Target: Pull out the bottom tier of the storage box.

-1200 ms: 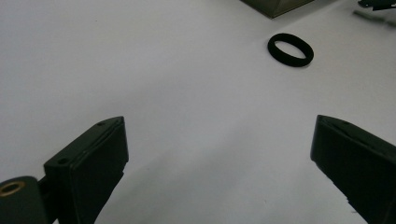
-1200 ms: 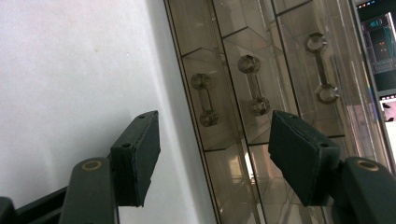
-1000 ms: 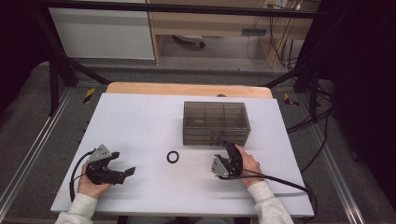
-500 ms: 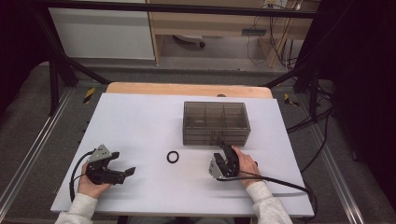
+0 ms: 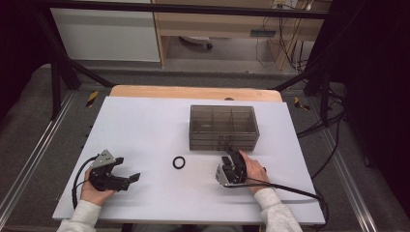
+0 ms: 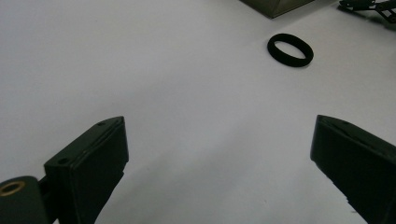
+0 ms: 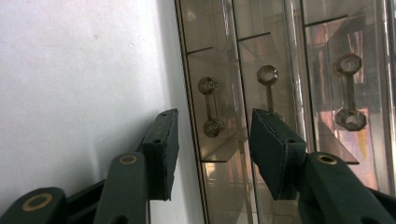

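Observation:
A smoky clear drawer box (image 5: 222, 126) stands at the table's middle right. My right gripper (image 5: 231, 153) lies on its side right at the box's front. In the right gripper view the box front (image 7: 280, 56) has three dumbbell-shaped handles. My right gripper (image 7: 215, 135) has just been closing; the nearest handle (image 7: 210, 107) sits in line between the jaw tips, untouched by the pads. A black ring (image 5: 179, 162) lies flat on the white table (image 5: 145, 125). My left gripper (image 5: 127, 168) rests at the front left, open wide and empty, with the ring (image 6: 290, 49) ahead of it.
The table's front edge runs just below both hands. A black cable (image 5: 285, 189) trails from the right gripper to the right edge. Beyond the table are a wooden board (image 5: 193, 92), dark frame legs and floor cables.
The right hand has edged slightly left along the box's front. The left hand, the ring and the box have stayed in place.

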A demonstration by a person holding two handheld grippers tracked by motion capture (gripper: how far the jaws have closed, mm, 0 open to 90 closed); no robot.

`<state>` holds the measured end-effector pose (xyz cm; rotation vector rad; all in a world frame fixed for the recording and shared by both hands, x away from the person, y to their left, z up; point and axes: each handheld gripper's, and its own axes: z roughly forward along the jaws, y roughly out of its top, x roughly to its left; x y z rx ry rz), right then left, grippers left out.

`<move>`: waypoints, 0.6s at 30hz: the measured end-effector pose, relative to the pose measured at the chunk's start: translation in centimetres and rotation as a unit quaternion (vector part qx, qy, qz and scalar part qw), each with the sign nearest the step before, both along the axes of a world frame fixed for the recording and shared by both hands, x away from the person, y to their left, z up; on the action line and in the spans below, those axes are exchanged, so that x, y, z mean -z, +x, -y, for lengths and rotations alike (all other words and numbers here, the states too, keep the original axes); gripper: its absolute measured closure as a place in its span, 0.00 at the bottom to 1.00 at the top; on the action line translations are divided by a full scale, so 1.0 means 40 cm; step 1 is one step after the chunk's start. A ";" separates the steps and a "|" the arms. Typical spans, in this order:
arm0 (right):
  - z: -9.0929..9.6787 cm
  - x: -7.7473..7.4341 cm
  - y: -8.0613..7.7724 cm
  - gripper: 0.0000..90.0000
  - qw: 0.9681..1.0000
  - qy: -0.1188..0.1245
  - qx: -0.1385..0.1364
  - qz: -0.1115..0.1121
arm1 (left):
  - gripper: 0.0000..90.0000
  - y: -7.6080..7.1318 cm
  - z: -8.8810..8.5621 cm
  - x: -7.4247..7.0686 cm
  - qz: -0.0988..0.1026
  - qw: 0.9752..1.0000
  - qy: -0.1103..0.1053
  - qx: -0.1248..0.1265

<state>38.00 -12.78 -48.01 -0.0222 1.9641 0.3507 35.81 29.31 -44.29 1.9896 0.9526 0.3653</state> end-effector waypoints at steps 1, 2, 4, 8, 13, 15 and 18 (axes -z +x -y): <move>-0.001 0.004 0.000 0.60 1.000 -0.003 -0.001 0.004 | 0.05 0.000 0.000 0.000 0.000 1.000 0.000 0.000; -0.002 0.005 0.000 0.61 1.000 -0.005 0.000 0.006 | 0.05 0.000 0.000 0.000 -0.001 1.000 0.000 0.000; -0.001 0.007 0.001 0.62 1.000 -0.007 0.001 0.008 | 0.05 0.000 0.000 0.000 0.000 1.000 0.001 0.000; -0.002 0.011 0.004 0.65 1.000 -0.007 0.005 0.013 | 0.05 0.000 0.001 0.001 0.000 1.000 0.001 0.000; -0.003 0.017 0.005 0.67 1.000 -0.009 0.008 0.017 | 0.05 0.000 0.001 0.001 0.000 1.000 0.001 0.000; -0.003 0.021 0.006 0.68 1.000 -0.013 0.007 0.020 | 0.05 0.000 0.001 0.001 0.000 1.000 0.001 0.000; -0.004 0.024 0.008 0.69 1.000 -0.016 0.008 0.023 | 0.05 0.001 0.001 0.000 0.000 1.000 0.001 0.000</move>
